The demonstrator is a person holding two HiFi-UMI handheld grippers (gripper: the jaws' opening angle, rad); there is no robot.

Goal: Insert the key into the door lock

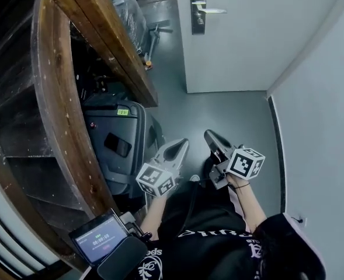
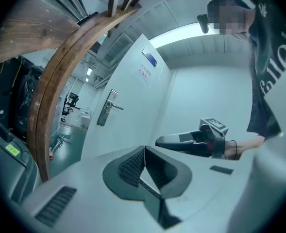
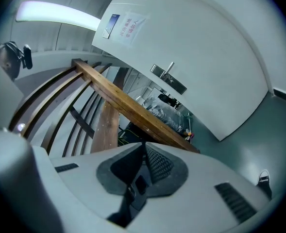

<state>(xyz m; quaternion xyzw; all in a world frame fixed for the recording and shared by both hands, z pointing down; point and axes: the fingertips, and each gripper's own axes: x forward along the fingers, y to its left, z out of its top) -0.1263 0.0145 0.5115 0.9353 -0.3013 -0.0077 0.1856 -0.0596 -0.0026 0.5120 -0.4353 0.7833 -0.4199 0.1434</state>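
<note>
The white door stands shut at the far end of the grey floor. Its metal lock plate with lever handle is on the door's left side; it also shows in the left gripper view as the lock plate and in the right gripper view as the lock plate. My left gripper and right gripper are held low, side by side, far short of the door. Both have their jaws closed tip to tip: left gripper, right gripper. No key sticks out of either. A small dark piece sits behind the right pads; what it is I cannot make out.
A curved wooden stair frame runs along the left. A grey suitcase stands under it, close to my left gripper. A small screen device sits at the lower left. A white wall bounds the right. A chair base lies beyond the stair.
</note>
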